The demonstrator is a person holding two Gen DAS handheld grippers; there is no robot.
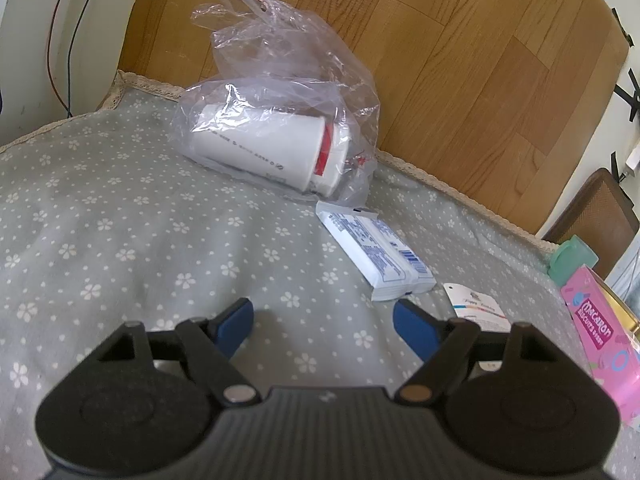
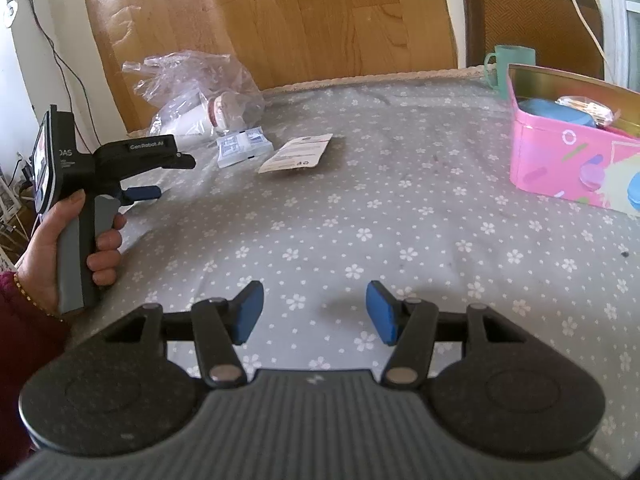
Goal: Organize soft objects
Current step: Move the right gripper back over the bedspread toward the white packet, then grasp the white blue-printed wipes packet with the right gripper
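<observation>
A clear plastic bag [image 1: 288,80] holding a white cup [image 1: 264,152] lies at the table's far edge; it also shows in the right wrist view [image 2: 192,84]. A white tissue pack [image 1: 376,256] lies in front of it, seen in the right wrist view too [image 2: 242,146]. A paper tag [image 1: 476,306] lies to its right, also in the right wrist view [image 2: 298,154]. My left gripper [image 1: 324,320] is open and empty just short of the tissue pack. My right gripper [image 2: 314,312] is open and empty over bare cloth. The left gripper shows in the right wrist view [image 2: 148,192].
An open pink tin [image 2: 568,168] with a blue item and wrapped snacks stands at the right, also in the left wrist view [image 1: 600,328]. A green mug [image 2: 508,68] stands behind it. The table has a grey flowered cloth [image 2: 360,220]. A chair [image 2: 532,16] stands beyond.
</observation>
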